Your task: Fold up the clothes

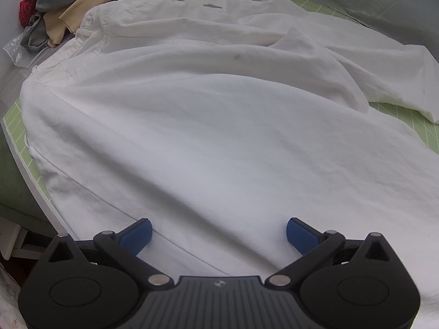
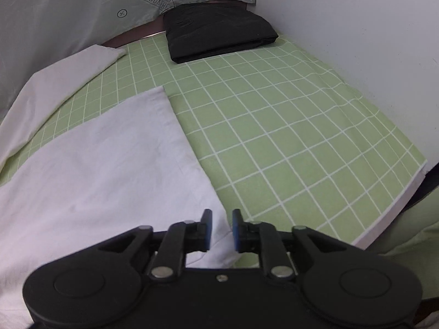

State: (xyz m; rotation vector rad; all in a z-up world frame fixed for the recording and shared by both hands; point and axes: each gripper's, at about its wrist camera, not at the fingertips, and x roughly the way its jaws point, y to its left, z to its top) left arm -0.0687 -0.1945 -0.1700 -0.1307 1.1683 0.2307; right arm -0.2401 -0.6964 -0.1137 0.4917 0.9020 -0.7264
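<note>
Left gripper: jaws spread wide, nothing between them, poised over the white shirt that spreads ahead of it. Right gripper: jaws narrowly apart, no cloth pinched, over the shirt's edge. Under both lies a green checked sheet. A clothes pile sits far left of the left gripper. A folded black garment lies well ahead of the right gripper, against a white wall.
</note>
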